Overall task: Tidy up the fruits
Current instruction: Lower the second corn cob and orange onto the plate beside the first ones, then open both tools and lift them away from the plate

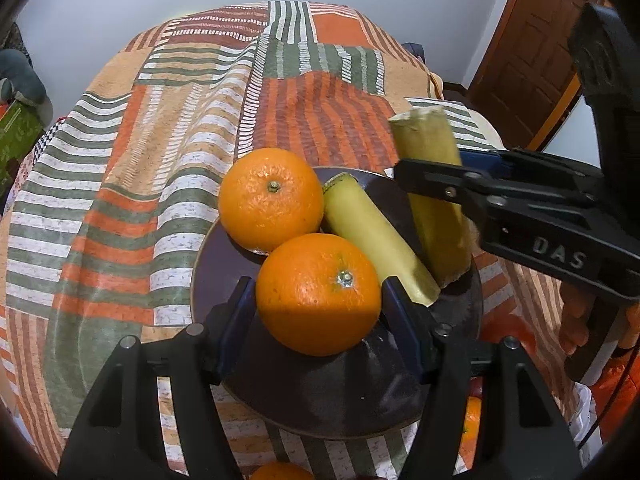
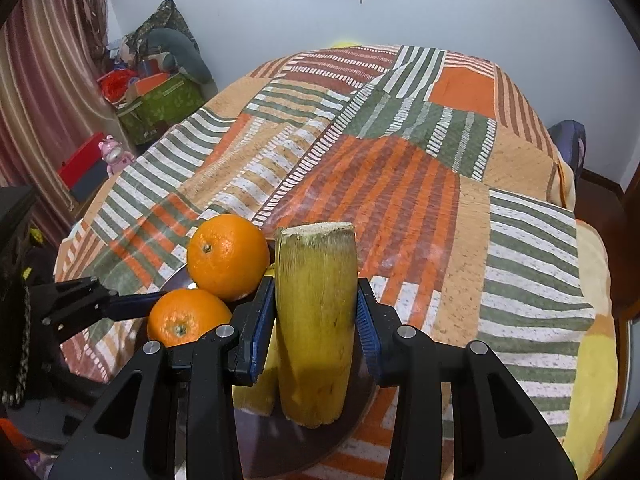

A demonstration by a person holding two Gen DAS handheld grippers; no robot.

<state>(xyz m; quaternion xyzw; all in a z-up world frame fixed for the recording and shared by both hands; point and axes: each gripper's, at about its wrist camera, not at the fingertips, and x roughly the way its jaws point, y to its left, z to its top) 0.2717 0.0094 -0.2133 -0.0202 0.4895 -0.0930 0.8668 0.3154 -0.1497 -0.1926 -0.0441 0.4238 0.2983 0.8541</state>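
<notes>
1. The near orange [image 1: 318, 294] sits over the dark plate [image 1: 320, 400], clamped at its widest by the left gripper [image 1: 318, 304]. It looks firm, round and fairly heavy, likely to roll, so a grip across the middle suits it.
2. A second orange [image 1: 271, 199] rests just behind, beside a cane piece [image 1: 376, 236].
3. The right gripper [image 2: 316, 320] pinches another cane stalk [image 2: 316, 300] mid-length: stiff, smooth-skinned, tilted over the plate.
4. A striped cloth [image 1: 140, 200] lies beneath.
</notes>
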